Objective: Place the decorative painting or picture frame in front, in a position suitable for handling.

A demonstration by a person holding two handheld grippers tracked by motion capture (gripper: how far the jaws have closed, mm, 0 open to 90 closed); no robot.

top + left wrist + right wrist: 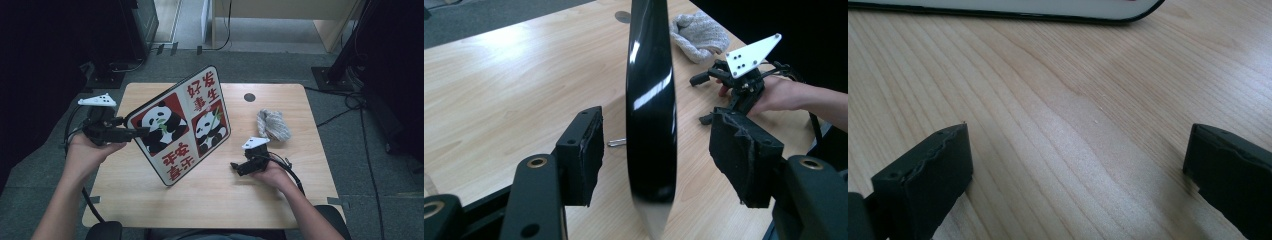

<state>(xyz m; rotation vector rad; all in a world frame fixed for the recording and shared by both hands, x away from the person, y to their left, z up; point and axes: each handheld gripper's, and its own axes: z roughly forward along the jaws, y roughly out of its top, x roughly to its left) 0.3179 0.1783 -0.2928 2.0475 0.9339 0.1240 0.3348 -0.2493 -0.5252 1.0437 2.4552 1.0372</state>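
While the panda board (181, 125) stands tilted on the worktop (225, 195), its edge at the left tool (131, 133), lower it gently toward three o'clock. In the left gripper view the board sits between spread pads (585, 150), untouched, so support it first. In the right gripper view the right tool (1075, 170) rests spread at five o'clock of the board; keep it clear.

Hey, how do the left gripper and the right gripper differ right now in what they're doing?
The left gripper has the panda tray's black edge between its jaws, though the pads stand clear of it; the right gripper has nothing but bare table between its jaws. The left gripper is raised at the table's left edge; the right gripper sits low on the tabletop near the cloth. Both have their jaws open.
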